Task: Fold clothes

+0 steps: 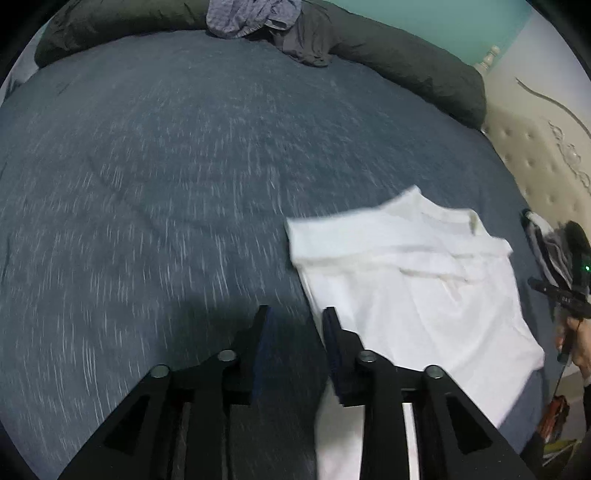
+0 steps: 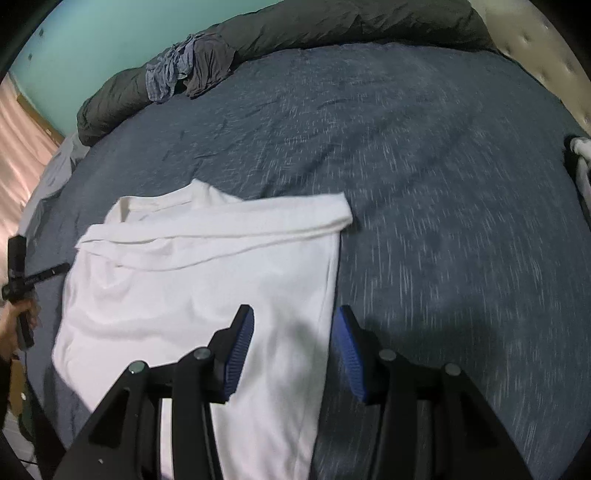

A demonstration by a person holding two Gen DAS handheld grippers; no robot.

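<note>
A white shirt (image 1: 424,280) (image 2: 192,288) lies flat on the blue-grey bedspread (image 1: 166,184) (image 2: 443,166), its upper part folded across in a band. My left gripper (image 1: 295,312) hovers open just off the shirt's left edge, over bare bedspread, with nothing between its blue pads. My right gripper (image 2: 294,310) is open above the shirt's right edge; one finger is over the cloth and the other over the bedspread, and neither pad presses on the fabric. A person's hand (image 1: 578,343) (image 2: 14,321) shows at the frame edge in each view, gripping the other tool's handle.
A heap of clothes, blue checked cloth (image 1: 255,14) (image 2: 166,77) and a grey garment (image 1: 306,40) (image 2: 207,66), rests on a dark green rolled duvet (image 1: 406,62) (image 2: 332,22) at the far side. A cream tufted headboard (image 1: 535,158) and a striped garment (image 1: 543,240) are to the right.
</note>
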